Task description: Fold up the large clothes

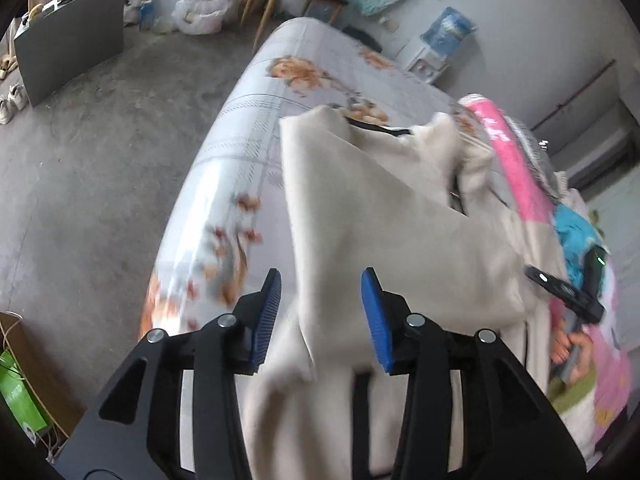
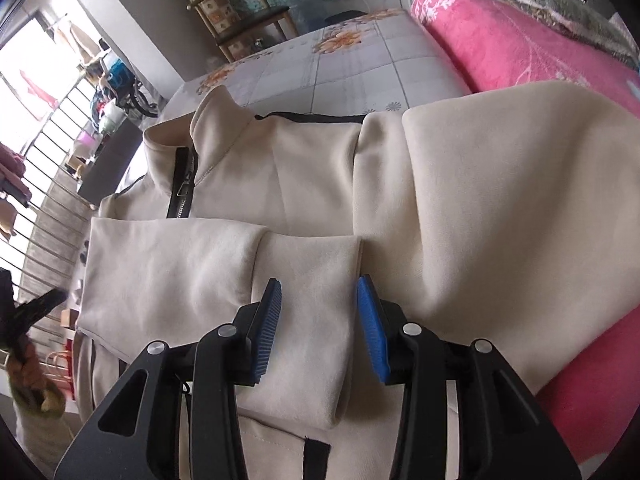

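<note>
Both claws, left claw [image 1: 320, 316] and right claw [image 2: 319, 328], stand partly open gripping nothing, pads clear of the cream jacket [image 2: 320, 184] lying on the bed [image 1: 248, 120], sleeve [image 2: 224, 264] folded across its front, likely released to regrip.

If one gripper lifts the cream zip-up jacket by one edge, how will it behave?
The cream zip-up jacket will probably hang limp: its folded sleeve drapes softly. The folds would likely fall open. The thick, fleece-like cloth looks grippy for the ribbed blue pads.
</note>
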Motion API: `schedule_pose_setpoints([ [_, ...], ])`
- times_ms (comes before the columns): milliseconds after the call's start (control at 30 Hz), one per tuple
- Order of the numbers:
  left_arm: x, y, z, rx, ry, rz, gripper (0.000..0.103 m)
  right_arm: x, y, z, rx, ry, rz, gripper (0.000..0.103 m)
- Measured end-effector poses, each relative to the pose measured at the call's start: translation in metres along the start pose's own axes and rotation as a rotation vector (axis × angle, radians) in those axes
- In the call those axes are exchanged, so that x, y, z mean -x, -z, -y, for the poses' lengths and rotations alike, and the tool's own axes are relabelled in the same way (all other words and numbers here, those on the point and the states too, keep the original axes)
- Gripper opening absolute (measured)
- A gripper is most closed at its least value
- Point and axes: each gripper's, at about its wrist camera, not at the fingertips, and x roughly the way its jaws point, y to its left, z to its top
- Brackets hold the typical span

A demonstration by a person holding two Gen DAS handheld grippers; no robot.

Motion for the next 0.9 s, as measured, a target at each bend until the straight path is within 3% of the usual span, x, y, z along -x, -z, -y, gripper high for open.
schedule_pose_setpoints([
  [200, -0.037, -0.023, -0.009, 0.037, -0.014, -0.004, 0.038, -0.011, -0.006, 0.0, 0.01, 0.037, 0.001, 0.039],
  [400, -0.052, -0.024, 0.003, -0.02, -0.07, 0.011, 0.018, -0.018, -0.005, -0.016, 0.092, 0.095, 0.003, 0.039],
  [500, -0.051, -0.023, 0.007, -0.059, -0.107, 0.036, 0.009, -0.021, 0.0, -0.03, 0.181, 0.147, 0.003, 0.026],
  [567, -0.05, -0.02, 0.012, -0.092, -0.126, 0.06, 0.006, -0.021, 0.003, -0.042, 0.258, 0.178, 0.012, 0.009],
  [633, -0.046, -0.017, 0.019, -0.134, -0.149, 0.085, 0.005, -0.018, 0.005, -0.054, 0.329, 0.203, 0.023, 0.007],
  [733, -0.035, -0.016, 0.027, -0.184, -0.154, 0.125, 0.004, 0.002, 0.001, -0.074, 0.398, 0.218, 0.111, 0.006],
  [900, -0.017, -0.024, 0.021, -0.148, -0.128, 0.171, 0.004, 0.03, -0.021, -0.073, 0.337, 0.186, 0.23, 0.006],
])
